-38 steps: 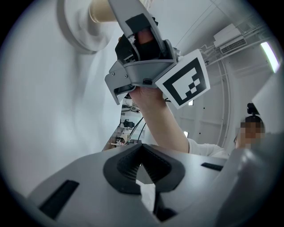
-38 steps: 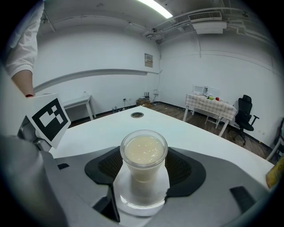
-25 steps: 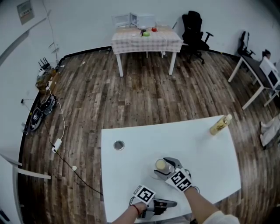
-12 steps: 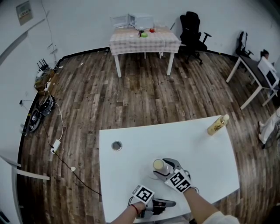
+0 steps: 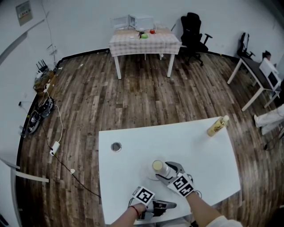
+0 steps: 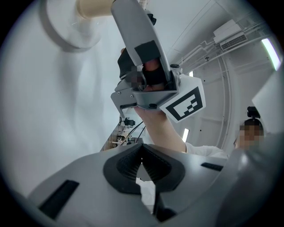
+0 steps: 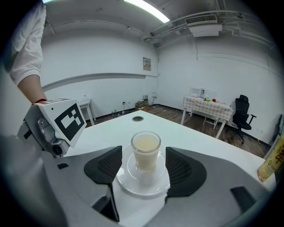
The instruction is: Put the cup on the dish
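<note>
A clear cup (image 7: 146, 150) of pale liquid stands upright on a small white dish (image 7: 144, 188) on the white table (image 5: 199, 150). My right gripper (image 7: 144, 169) is open; its two pads flank the cup with a gap on each side, touching nothing. In the head view the cup (image 5: 158, 166) and dish (image 5: 150, 176) sit just left of the right gripper (image 5: 165, 172). My left gripper (image 5: 172, 205) lies at the table's front edge, shut and empty. The left gripper view shows its pads (image 6: 128, 165) meeting, with the right gripper (image 6: 146, 66) and the cup (image 6: 95, 6) beyond.
A yellow bottle (image 5: 216, 127) lies near the table's far right corner, also at the right edge (image 7: 271, 162) of the right gripper view. A round cable hole (image 5: 116, 146) is at the table's left. A checked-cloth table (image 5: 144, 40) and office chair (image 5: 193, 26) stand far off.
The head view has drifted slightly, so the table sits a little further left. Cup, dish and both grippers keep their places relative to one another.
</note>
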Motion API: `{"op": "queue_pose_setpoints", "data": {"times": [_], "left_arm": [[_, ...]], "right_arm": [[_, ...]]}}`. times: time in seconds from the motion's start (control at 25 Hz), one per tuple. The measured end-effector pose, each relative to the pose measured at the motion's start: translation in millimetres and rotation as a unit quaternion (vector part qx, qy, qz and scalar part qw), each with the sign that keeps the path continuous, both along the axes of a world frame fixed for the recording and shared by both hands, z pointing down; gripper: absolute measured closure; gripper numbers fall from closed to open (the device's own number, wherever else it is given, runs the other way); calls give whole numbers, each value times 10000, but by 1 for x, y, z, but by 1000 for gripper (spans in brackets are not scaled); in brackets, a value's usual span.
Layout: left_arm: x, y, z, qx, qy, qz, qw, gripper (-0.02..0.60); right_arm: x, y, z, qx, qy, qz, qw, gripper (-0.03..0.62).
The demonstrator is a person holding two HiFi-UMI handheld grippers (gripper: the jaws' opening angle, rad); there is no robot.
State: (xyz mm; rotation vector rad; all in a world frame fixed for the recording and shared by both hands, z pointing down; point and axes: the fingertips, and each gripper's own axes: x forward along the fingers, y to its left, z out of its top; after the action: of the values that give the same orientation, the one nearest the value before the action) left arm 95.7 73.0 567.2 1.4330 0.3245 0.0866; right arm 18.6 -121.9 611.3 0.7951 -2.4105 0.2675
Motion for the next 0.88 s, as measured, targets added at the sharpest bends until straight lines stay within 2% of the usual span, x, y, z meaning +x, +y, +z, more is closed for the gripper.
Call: {"op": "queue_pose_setpoints", "data": {"times": [0.12,0.28,0.4,0.64,0.88], "left_arm": [[0,4,4,75,3,33,10000,582],[0,9,1,-46,6,43,10000,581],[0,10,3,131,12,62,9999,581],[1,18,3,1,-148,94,9998,581],[1,22,-3,44,-62,92,9999,581]], "right_arm": [[1,6,-5,42,-80,59,9999,286],[2,14,-13,103,-173,118,9997,287],[3,19,-21,142,-229,138,9995,287],[9,31,-36,168,-388,169,9990,287],[11,47,-52,207,-532,121,9983,293]]}}
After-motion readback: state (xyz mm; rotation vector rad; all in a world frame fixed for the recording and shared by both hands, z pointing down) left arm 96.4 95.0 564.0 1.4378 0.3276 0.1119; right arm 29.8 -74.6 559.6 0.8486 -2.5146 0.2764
